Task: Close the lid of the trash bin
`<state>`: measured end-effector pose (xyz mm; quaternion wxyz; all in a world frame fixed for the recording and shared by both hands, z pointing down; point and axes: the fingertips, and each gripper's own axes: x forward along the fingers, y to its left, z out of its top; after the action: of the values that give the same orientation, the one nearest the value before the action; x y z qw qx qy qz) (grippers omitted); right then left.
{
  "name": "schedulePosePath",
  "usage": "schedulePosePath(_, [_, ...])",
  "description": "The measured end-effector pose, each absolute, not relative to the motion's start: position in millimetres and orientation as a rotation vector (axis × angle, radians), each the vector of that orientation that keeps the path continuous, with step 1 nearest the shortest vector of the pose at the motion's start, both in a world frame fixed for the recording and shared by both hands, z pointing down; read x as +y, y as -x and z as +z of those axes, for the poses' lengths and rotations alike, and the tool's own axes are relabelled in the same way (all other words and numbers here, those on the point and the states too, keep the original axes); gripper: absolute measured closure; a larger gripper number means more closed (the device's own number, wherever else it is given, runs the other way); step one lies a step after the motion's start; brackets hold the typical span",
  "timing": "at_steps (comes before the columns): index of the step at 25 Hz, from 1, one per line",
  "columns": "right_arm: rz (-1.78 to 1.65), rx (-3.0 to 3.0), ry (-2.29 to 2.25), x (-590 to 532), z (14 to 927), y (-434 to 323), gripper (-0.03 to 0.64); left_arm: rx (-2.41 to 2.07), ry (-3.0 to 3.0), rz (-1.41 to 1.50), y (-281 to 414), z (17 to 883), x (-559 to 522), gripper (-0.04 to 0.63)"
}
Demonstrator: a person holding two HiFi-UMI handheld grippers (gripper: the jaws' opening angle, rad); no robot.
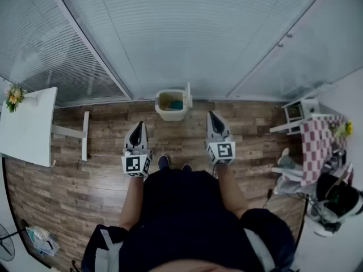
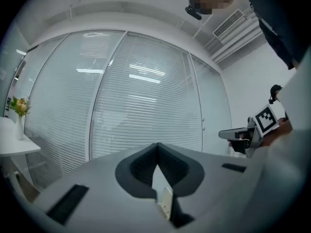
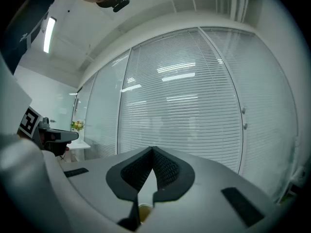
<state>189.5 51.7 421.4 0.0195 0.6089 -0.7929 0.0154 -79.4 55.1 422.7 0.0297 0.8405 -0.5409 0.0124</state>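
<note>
Head view: we hold left gripper (image 1: 138, 130) & right gripper (image 1: 214, 122) level, side by side over the wood floor (image 1: 102, 180), both apart from the trash bin (image 1: 172, 113); bin stands ahead betw. them, against the glass wall (image 1: 187, 38), its lid (image 1: 188, 94) upright on the right edge, so it's open. Left gripper view: jaws shut tip to tip, nothing betw. them; blinds (image 2: 141, 96) ahead. Right gripper view: jaws fully closed too, empty; same sort of blinds ahead.

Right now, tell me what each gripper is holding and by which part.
Nothing is held. The left gripper and the right gripper are both shut and empty, short of the trash bin, whose lid stands open.
</note>
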Motion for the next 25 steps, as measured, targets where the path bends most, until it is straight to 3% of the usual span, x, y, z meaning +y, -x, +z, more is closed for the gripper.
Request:
schedulePosePath(13, [0.022,-2.454,-1.870,47,424,-189,0.615,-1.651,-2.615,0.046,80,424,51,0.589])
schedulePosePath(17, [0.179,-2.337,-1.901,39,447,-201,0.612,-1.645,-2.606,0.052,80,427,50,0.589])
schedulePosePath(18, [0.267,-2.289,-1.860,35,460,-200,0.592,-1.642,-2.607,0.055,80,428,49,0.589])
schedulePosePath(20, [0.501,-2.198,-1.762,30,492,-198,0.433,-1.637,-2.606,0.061,80,429,48,0.589])
schedulePosePath(22, [0.702,-2.141,-1.684,30,517,-194,0.355,-1.633,-2.605,0.064,80,431,47,0.589])
schedulePosePath(25, [0.834,-2.057,-1.604,35,545,-193,0.318,-1.629,-2.595,0.072,80,432,46,0.589])
